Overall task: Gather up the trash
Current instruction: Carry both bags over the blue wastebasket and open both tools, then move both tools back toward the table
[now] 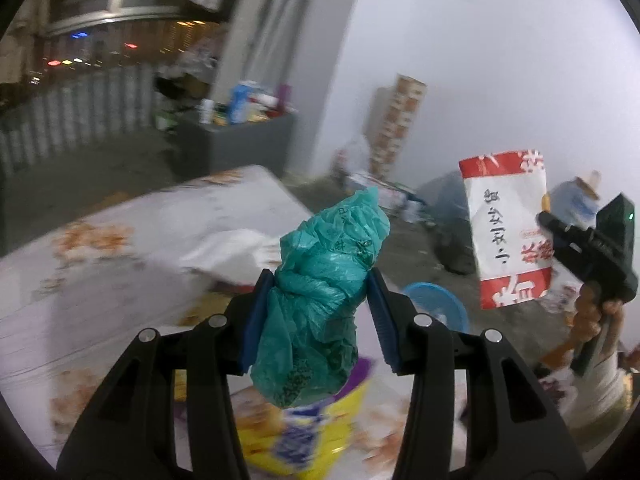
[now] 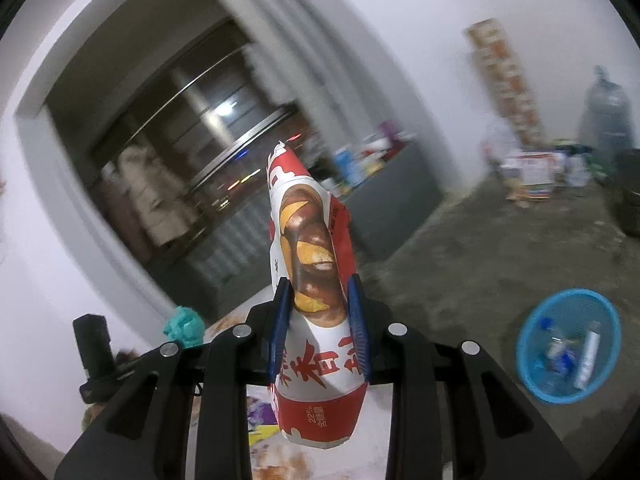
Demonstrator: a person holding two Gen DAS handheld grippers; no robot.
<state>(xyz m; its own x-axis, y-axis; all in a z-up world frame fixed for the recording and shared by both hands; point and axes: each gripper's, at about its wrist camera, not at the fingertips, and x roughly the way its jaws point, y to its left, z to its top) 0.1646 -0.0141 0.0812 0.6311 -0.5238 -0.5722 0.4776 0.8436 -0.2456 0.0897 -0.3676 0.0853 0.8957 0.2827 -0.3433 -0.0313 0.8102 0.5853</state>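
Left wrist view: your left gripper [image 1: 320, 300] has its jaws clamped on the green bag [image 1: 320, 292], lifted above the tabletop [image 1: 120, 248]. Right wrist view: your right gripper [image 2: 320, 328] pinches the red wrapper [image 2: 316, 280]; carry both over the blue basket [image 2: 532, 352] on the floor before releasing.

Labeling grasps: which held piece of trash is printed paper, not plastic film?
The red-and-white bag in the right gripper. The left gripper holds a crumpled teal plastic bag.
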